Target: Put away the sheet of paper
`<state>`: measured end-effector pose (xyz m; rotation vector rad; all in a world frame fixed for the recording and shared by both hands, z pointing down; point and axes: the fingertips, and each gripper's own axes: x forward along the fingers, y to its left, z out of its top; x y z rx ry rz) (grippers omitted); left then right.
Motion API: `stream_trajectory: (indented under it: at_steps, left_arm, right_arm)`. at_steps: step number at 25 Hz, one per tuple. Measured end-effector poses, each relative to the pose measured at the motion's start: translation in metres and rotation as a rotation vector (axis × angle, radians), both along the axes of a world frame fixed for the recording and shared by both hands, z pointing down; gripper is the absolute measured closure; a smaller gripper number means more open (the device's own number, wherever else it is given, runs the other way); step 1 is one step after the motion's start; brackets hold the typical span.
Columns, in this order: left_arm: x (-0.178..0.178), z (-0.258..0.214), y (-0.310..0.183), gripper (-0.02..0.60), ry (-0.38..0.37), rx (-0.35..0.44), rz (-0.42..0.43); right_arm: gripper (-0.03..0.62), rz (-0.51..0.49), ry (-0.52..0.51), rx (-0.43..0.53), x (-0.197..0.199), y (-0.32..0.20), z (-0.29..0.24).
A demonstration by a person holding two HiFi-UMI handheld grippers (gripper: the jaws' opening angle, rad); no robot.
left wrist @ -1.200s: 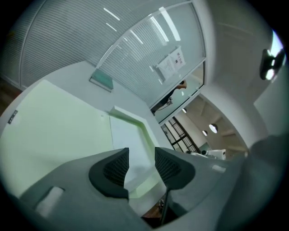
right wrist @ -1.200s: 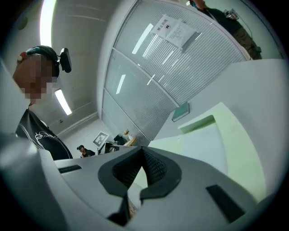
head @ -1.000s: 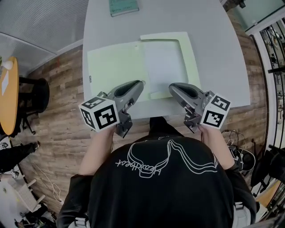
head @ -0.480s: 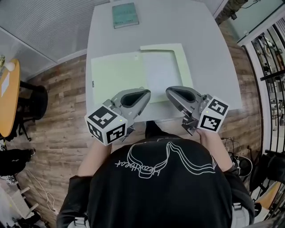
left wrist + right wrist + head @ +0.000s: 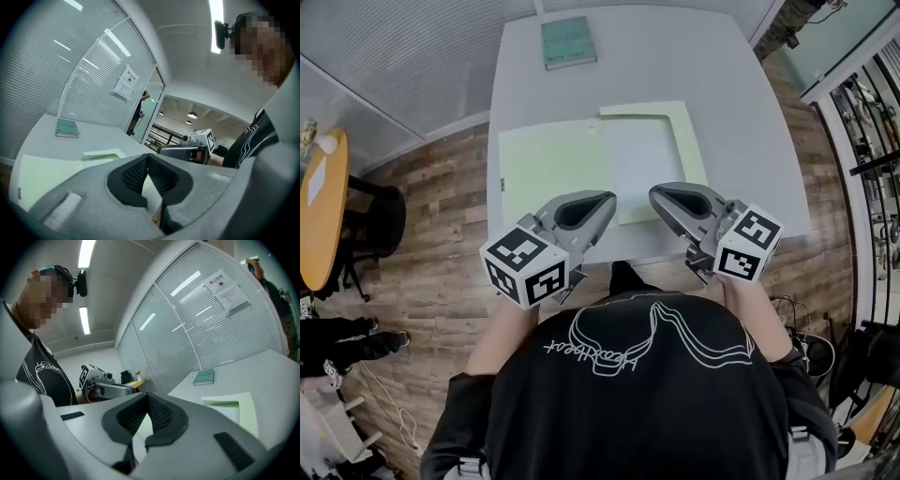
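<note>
Nearest to the person, the left gripper [image 5: 602, 201] and the right gripper [image 5: 660, 195] hung over the near edge of the table [image 5: 750, 141], each with its jaws pressed together and nothing between them; just beyond their tips the sheet of paper [image 5: 639, 155] lay flat on the right half of an open green folder [image 5: 548, 159]; well apart, at the far edge, lay a book [image 5: 569, 42].

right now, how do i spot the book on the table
Find the grey table in front of the person, where an open pale green folder and a white sheet lie near them. Past those, by the far edge, the book lies flat and alone. It is the only teal thing there; the others are pale.
</note>
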<state>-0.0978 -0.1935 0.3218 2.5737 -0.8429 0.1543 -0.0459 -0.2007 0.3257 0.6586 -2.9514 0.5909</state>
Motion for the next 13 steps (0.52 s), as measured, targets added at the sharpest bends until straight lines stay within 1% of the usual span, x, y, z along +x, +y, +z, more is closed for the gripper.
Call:
stream_trajectory:
  at_steps: [13]
  left_arm:
    - [0.0011, 0.0068, -0.0050, 0.569, -0.007, -0.013, -0.025]
  right_arm:
    - [0.586, -0.014, 0.017, -0.009, 0.0008, -0.0042, 0.0068]
